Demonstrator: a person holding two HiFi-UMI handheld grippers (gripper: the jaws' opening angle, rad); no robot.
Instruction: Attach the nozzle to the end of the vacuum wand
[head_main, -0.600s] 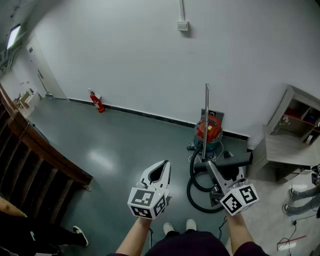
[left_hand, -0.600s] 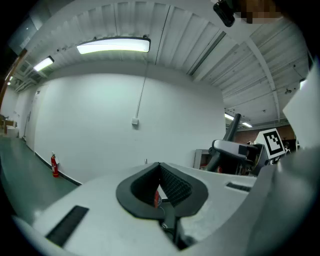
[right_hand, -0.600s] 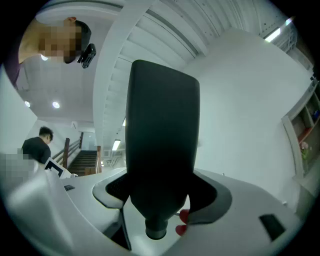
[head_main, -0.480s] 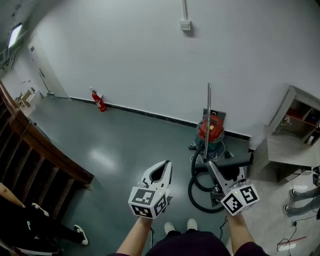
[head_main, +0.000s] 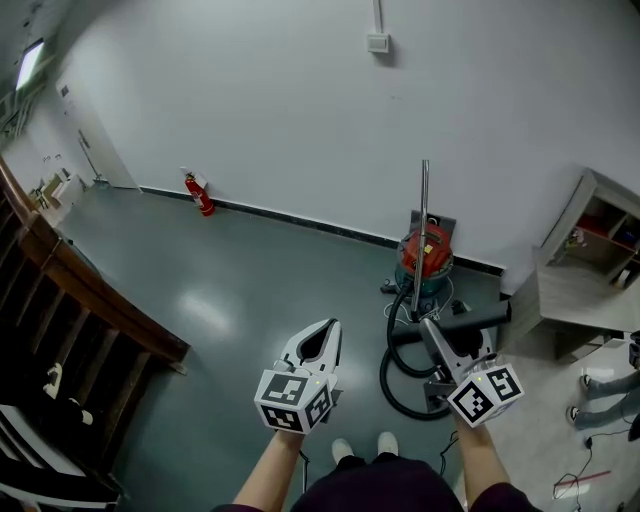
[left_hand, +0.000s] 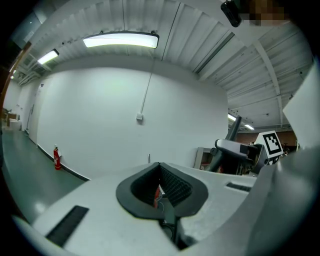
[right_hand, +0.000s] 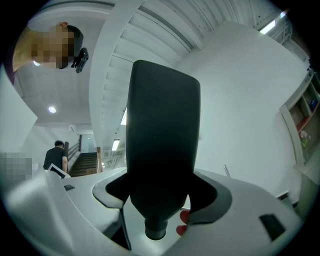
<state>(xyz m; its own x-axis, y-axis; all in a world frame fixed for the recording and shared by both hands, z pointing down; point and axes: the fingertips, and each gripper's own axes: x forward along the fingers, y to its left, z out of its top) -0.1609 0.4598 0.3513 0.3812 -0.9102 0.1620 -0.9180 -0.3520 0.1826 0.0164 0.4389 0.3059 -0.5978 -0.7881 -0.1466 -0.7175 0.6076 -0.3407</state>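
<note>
Fig. – Head view, with left and right gripper views; person standing on a grey-green floor (head_main: 230, 290), one tool in each hand.

L. tool (head_main: 329, 329): clenched, jaws together, nothing between them. It points ahead at about level, towards the white wall (head_main: 280, 110).

R. tool (head_main: 432, 330): jaws spread wide and grasping the nozzle (head_main: 478, 319), a broad black piece. In the right gripper view the nozzle fills the space between the pads, narrow round end nearest the camera and flat wide end rising past the tips. In the head view it runs out to the right of this tool's tips.

Vacuum wand (head_main: 422, 230): a bare metal tube, upright, ahead of the R. tool and just beyond its tips. Its top end is free – the nozzle is apart from it.

Vacuum canister (head_main: 426, 254): red top, on the floor at the wand's foot, against the wall ahead of the R. tool. A black hose (head_main: 392, 362) loops from it back to just left of the R. tool.

Other items:
- fire extinguisher (head_main: 200, 196), red, at the wall's base, far ahead and left of the L. tool
- wall box (head_main: 377, 42), high above the wand
- shelf unit (head_main: 598, 238), right of the R. tool
- wooden railing (head_main: 85, 290), far left of the L. tool
- person's shoes (head_main: 362, 449), below and between both tools
</note>
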